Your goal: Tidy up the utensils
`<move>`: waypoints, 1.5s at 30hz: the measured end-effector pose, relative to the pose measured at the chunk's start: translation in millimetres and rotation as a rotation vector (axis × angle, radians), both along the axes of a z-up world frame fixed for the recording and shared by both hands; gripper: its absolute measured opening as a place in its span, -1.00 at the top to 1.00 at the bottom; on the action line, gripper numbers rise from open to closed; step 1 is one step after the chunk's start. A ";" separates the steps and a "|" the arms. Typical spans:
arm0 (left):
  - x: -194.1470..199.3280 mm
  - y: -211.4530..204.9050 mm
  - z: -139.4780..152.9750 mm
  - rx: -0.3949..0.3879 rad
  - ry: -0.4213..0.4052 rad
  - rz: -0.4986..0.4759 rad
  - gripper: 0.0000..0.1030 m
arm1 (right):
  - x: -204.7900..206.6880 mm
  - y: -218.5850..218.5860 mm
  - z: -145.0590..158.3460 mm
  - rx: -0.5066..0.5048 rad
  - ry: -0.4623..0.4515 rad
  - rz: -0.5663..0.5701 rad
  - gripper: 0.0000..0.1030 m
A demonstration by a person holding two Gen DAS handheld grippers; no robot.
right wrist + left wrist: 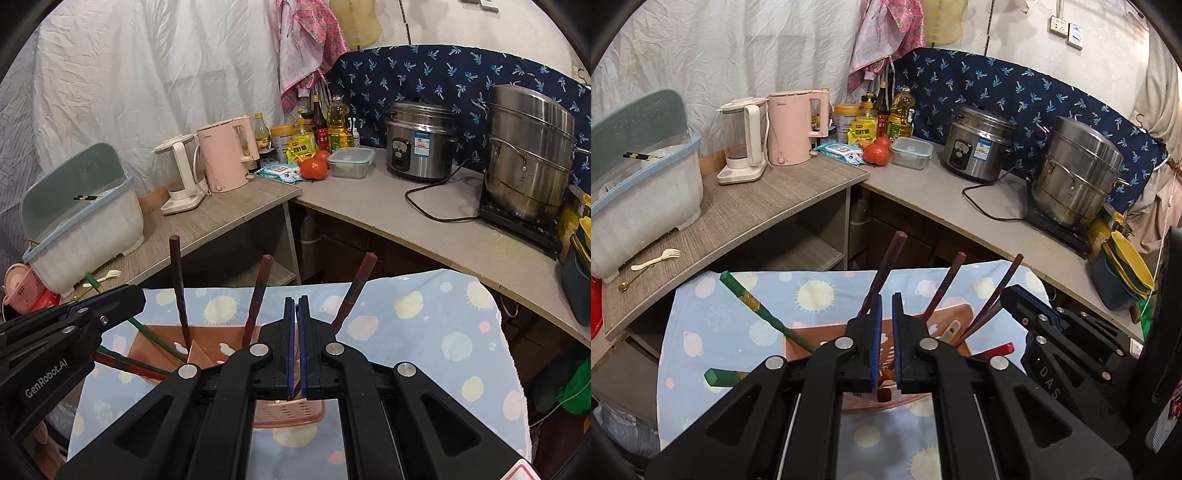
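A pink utensil basket (827, 336) stands on the blue dotted cloth (713, 314) right under both grippers; it also shows in the right wrist view (155, 343). Several dark red chopsticks (886, 269) and green chopsticks (753, 306) lean out of it. My left gripper (886, 299) hovers over the basket with a narrow gap between its pads, holding nothing I can see. My right gripper (297, 301) is shut above the basket's near side, with nothing visible between its pads. It also appears at the right of the left wrist view (1012, 295).
A white fork (657, 258) and a gold spoon (628, 282) lie on the wooden counter (768, 206) by a white dish bin (646, 192). Two kettles (779, 129), bottles, tomatoes, a rice cooker (979, 144) and a steel steamer pot (1075, 170) stand on the counters.
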State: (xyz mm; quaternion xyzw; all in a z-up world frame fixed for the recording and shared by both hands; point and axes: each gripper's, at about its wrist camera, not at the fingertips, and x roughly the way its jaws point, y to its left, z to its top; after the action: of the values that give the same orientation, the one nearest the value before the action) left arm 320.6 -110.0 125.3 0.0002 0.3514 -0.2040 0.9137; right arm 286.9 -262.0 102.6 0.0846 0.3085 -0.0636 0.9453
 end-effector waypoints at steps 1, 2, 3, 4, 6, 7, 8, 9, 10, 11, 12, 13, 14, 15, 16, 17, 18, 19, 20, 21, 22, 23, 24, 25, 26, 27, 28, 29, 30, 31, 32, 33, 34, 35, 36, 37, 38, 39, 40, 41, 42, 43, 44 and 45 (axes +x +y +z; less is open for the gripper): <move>-0.3 0.1 -0.7 -0.002 0.000 0.003 0.89 | -0.6 1.7 -0.3 -0.010 0.000 -0.004 0.77; -0.4 0.7 -1.9 -0.002 0.001 0.008 0.87 | -1.0 3.1 -0.6 -0.014 -0.002 -0.005 0.60; -0.6 0.8 -2.6 0.000 -0.002 0.010 0.77 | -2.1 4.2 -0.6 -0.014 -0.007 -0.003 0.52; -1.4 1.0 -3.2 0.012 -0.011 0.022 0.59 | -3.2 4.8 -0.3 -0.015 -0.011 -0.006 0.41; -3.1 2.2 -3.1 0.031 -0.035 0.047 0.31 | -5.7 5.3 1.1 -0.014 -0.019 -0.010 0.29; -4.6 3.5 -3.1 0.032 -0.043 0.058 0.25 | -6.9 5.3 1.9 -0.013 -0.023 -0.011 0.21; -5.1 4.2 -2.6 0.030 -0.044 0.057 0.25 | -7.7 5.8 2.5 -0.015 -0.025 -0.011 0.15; -5.9 4.4 -2.3 0.032 -0.044 0.056 0.25 | -9.2 7.2 3.1 -0.020 -0.026 -0.010 0.13; -6.7 4.7 -2.1 0.036 -0.047 0.058 0.25 | -10.9 8.7 3.3 -0.024 -0.026 -0.007 0.12; -8.6 5.1 -2.0 0.041 -0.053 0.060 0.25 | -13.8 10.1 3.7 -0.026 -0.028 -0.007 0.09; -11.0 5.8 -2.1 0.047 -0.057 0.063 0.25 | -16.4 11.0 4.0 -0.026 -0.030 -0.007 0.07; -13.3 6.8 -2.2 0.046 -0.058 0.065 0.25 | -19.6 12.1 4.5 -0.027 -0.032 -0.005 0.04; -15.7 7.9 -2.1 0.044 -0.058 0.065 0.25 | -22.2 13.2 5.1 -0.030 -0.033 -0.007 0.02; -19.3 9.4 -2.4 0.044 -0.058 0.069 0.25 | -26.5 14.3 5.6 -0.034 -0.034 -0.011 0.01; -23.0 10.5 -2.7 0.044 -0.058 0.073 0.25 | -30.9 15.8 5.8 -0.034 -0.037 -0.010 -0.03; -27.3 11.7 -3.4 0.048 -0.061 0.074 0.25 | -35.3 16.7 5.8 -0.032 -0.038 -0.010 -0.08; -30.6 12.6 -4.0 0.053 -0.063 0.076 0.25 | -39.9 18.0 5.4 -0.034 -0.033 -0.012 -0.09; -36.0 14.0 -4.9 0.060 -0.068 0.077 0.25 | -45.0 19.7 4.9 -0.034 -0.030 -0.010 -0.09; -41.0 15.5 -6.0 0.069 -0.070 0.081 0.25 | -48.8 20.9 4.5 -0.032 -0.029 -0.008 -0.10; -45.5 17.5 -7.1 0.073 -0.068 0.086 0.25 | -54.0 22.7 3.8 -0.030 -0.026 -0.005 -0.11; -49.2 19.5 -7.8 0.072 -0.067 0.091 0.22 | -59.0 25.3 2.9 -0.030 -0.021 -0.001 -0.13; -53.0 22.1 -8.6 0.073 -0.065 0.101 0.21 | -63.4 27.6 2.4 -0.032 -0.019 0.000 -0.14; -57.3 24.8 -9.2 0.070 -0.063 0.108 0.19 | -69.0 30.5 1.6 -0.036 -0.017 0.001 -0.15; -62.1 27.5 -9.7 0.067 -0.062 0.113 0.16 | -74.5 33.5 0.8 -0.042 -0.017 0.003 -0.17; -66.5 30.0 -10.3 0.071 -0.059 0.123 0.14 | -80.3 36.4 0.5 -0.050 -0.016 0.002 -0.21; -70.3 32.7 -10.8 0.072 -0.061 0.132 0.10 | -85.3 38.2 0.4 -0.052 -0.015 0.000 -0.23; -75.0 35.8 -11.6 0.073 -0.062 0.144 0.03 | -90.1 39.4 -0.3 -0.049 -0.015 0.001 -0.24; -79.1 38.5 -12.5 0.074 -0.059 0.153 0.00 | -94.5 40.4 -1.0 -0.043 -0.014 0.003 -0.26; -82.9 40.7 -13.6 0.072 -0.058 0.156 -0.02 | -99.4 42.1 -2.0 -0.038 -0.009 0.002 -0.28; -87.1 43.1 -15.0 0.076 -0.055 0.161 -0.04 | -103.6 43.3 -3.0 -0.034 -0.006 0.003 -0.30; -91.3 45.5 -16.6 0.078 -0.053 0.165 -0.05 | -107.7 44.7 -4.0 -0.029 -0.005 0.003 -0.31; -95.2 48.1 -18.4 0.080 -0.052 0.170 -0.08 | -112.2 45.9 -5.4 -0.028 -0.002 0.001 -0.32; -98.3 49.7 -19.8 0.086 -0.049 0.176 -0.13 | -115.9 47.7 -7.1 -0.034 0.001 -0.003 -0.34; -101.9 51.3 -21.8 0.093 -0.049 0.182 -0.15 | -119.0 50.1 -8.5 -0.042 0.006 -0.005 -0.35; -105.1 52.7 -23.6 0.098 -0.048 0.187 -0.20 | -123.4 52.3 -10.1 -0.050 0.009 -0.004 -0.35; -108.8 54.5 -26.2 0.101 -0.044 0.195 -0.27 | -128.4 55.0 -11.8 -0.056 0.011 -0.002 -0.35; -112.2 56.3 -28.5 0.100 -0.040 0.202 -0.30 | -132.4 56.2 -13.1 -0.060 0.013 -0.005 -0.37; -115.3 58.0 -30.7 0.102 -0.035 0.210 -0.35 | -135.7 56.8 -14.3 -0.062 0.017 -0.010 -0.39; -117.9 59.8 -32.9 0.104 -0.033 0.214 -0.38 | -138.9 56.9 -15.3 -0.063 0.020 -0.012 -0.44; -119.9 61.6 -35.0 0.107 -0.030 0.217 -0.39 | -142.3 56.9 -16.2 -0.059 0.023 -0.013 -0.51; -122.0 63.2 -37.3 0.110 -0.025 0.220 -0.40 | -145.8 56.9 -17.7 -0.056 0.025 -0.017 -0.55; -125.2 64.9 -39.9 0.109 -0.020 0.220 -0.41 | -149.4 56.4 -18.8 -0.055 0.025 -0.021 -0.59; -127.4 66.2 -42.0 0.111 -0.014 0.221 -0.46 | -151.9 56.6 -19.8 -0.056 0.024 -0.023 -0.61; -130.1 67.0 -44.4 0.113 -0.011 0.224 -0.49 | -154.3 56.5 -20.8 -0.059 0.023 -0.026 -0.63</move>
State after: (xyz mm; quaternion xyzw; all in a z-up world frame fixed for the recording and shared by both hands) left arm 190.4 -43.0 80.9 0.0138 0.3550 -0.0804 0.9313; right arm 132.6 -205.5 81.8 0.0598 0.3164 -0.0858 0.9428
